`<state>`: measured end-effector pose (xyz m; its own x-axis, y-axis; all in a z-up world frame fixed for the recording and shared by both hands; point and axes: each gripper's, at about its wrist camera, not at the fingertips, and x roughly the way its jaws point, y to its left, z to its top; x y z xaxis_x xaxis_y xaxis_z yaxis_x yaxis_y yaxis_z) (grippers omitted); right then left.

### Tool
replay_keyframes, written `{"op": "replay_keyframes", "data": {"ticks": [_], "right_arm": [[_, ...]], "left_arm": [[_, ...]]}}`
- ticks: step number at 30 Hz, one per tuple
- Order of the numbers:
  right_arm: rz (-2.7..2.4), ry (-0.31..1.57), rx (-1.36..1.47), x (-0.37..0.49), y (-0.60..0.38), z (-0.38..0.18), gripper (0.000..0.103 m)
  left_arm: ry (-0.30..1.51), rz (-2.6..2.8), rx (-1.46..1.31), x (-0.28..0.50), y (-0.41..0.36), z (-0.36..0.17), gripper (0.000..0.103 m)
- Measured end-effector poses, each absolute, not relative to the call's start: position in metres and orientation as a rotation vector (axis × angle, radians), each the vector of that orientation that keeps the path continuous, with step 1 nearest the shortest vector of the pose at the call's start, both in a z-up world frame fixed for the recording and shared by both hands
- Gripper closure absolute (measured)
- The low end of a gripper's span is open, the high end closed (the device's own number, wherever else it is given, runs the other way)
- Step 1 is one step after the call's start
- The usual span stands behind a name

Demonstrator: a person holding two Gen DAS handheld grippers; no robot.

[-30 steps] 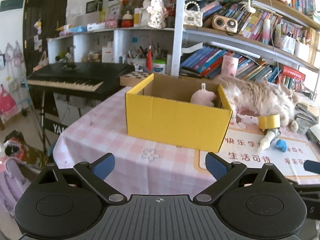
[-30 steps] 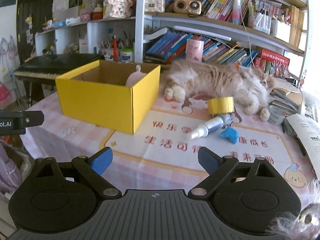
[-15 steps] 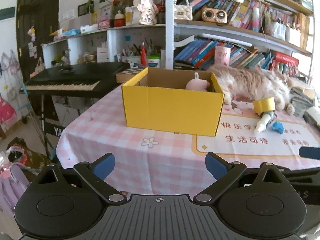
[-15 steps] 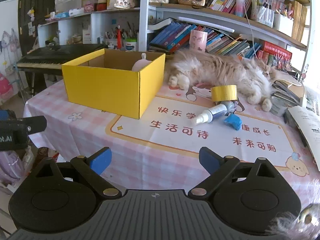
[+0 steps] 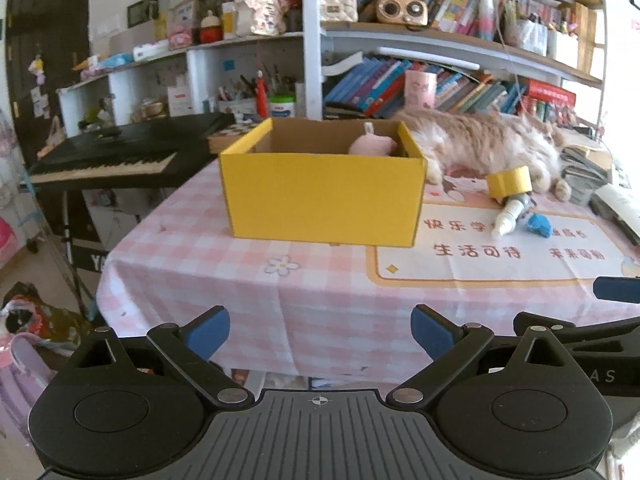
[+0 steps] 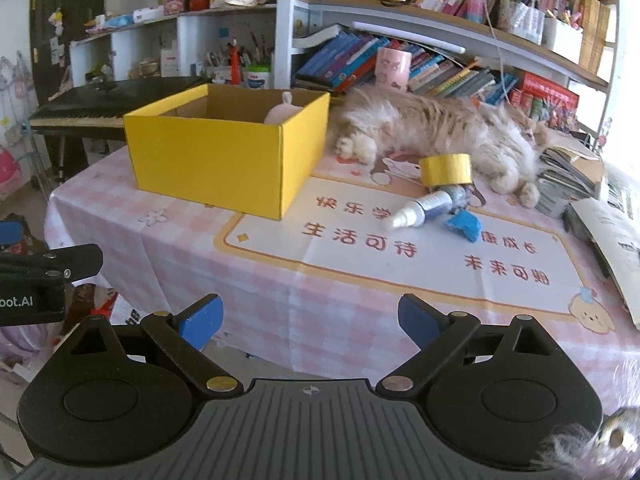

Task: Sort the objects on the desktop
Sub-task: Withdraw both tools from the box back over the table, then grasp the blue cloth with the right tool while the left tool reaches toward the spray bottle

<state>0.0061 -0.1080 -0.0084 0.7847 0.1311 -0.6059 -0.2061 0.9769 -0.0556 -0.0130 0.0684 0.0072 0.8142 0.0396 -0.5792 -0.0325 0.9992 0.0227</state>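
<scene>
Both grippers are held short of the table's near edge, facing the yellow box (image 6: pixel 224 152), which serves here as the landmark. The left gripper (image 5: pixel 320 330) has its jaws spread wide and empty; the right gripper (image 6: pixel 310 318) likewise stands released, with nothing between its blue pads (image 6: pixel 416 320).

Progress, as judged from the present layout: one item, a pink soft toy (image 5: pixel 372 146), already lies inside the yellow box, against its far right corner. Three loose items remain outside, all to the right of the box on the printed mat (image 6: pixel 400 256): a roll of yellow tape (image 6: pixel 446 169), standing on edge; a white-tipped tube (image 6: pixel 420 210), lying on its side just in front of the tape with its nozzle pointing toward the box; and a small blue object (image 6: pixel 464 227), just beside the tube on the side away from the box. Its identity cannot be told.

A long-haired cat (image 6: pixel 432 128) lies stretched behind these three items, to the right of the box, near the tape.

The sorting therefore appears to be at an early stage: roughly one item stowed and three outstanding. The right gripper is the nearer to the remaining cluster.
</scene>
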Motion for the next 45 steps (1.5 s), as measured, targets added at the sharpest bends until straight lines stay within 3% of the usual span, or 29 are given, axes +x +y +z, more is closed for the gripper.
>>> {"op": "replay_keyframes", "data": {"ticks": [23, 45], "right_arm": [[-0.001, 0.688, -0.087, 0.015, -0.157, -0.013, 0.009], [-0.071, 0.765, -0.048, 0.079, -0.243, -0.019, 0.009]], "left_arm": [[0.65, -0.183, 0.059, 0.03, 0.016, -0.003, 0.004], [0.695, -0.294, 0.092, 0.107, -0.073, -0.013, 0.004]]}}
